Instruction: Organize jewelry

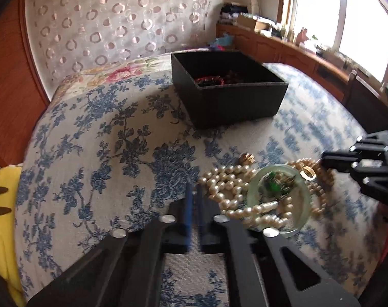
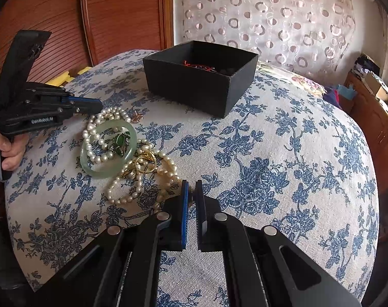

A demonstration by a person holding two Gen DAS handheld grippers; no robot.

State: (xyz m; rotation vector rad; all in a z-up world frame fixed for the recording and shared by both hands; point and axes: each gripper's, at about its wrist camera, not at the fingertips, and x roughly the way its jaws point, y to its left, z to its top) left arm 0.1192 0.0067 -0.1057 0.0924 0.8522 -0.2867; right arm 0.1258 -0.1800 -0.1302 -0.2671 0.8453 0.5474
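2 grippers are in my feeds, both low over a bed spread (image 2: 283,140) of pale cloth printed with blue flower sprays. My left gripper (image 1: 194,192) has its jaws drawn together with nothing between them, the tips just beside the edge of the jewelry heap. My right gripper (image 2: 192,189) is also pinched together, and a tiny bit of something shows between the pads at the tip – I cannot tell what it is.

The jewelry lies in 1 tangle on the cloth: strands of pearl necklace (image 2: 99,133), a pale green bangle (image 2: 109,151) lying flat on top of them with a small green-stone piece (image 2: 121,142) inside its ring, and a gold ring (image 2: 145,162) just beside it. Farther back on the bed sits an open black box (image 2: 201,76) – dark red items show at its bottom.

Behind the bed hangs a sheer curtain (image 1: 117,20) with a pattern of circles, next to a reddish wooden panel (image 2: 122,12). A bright window (image 1: 321,12) stands above a cluttered wooden sideboard (image 1: 283,46). A hand (image 2: 8,151) grips the left tool's handle.
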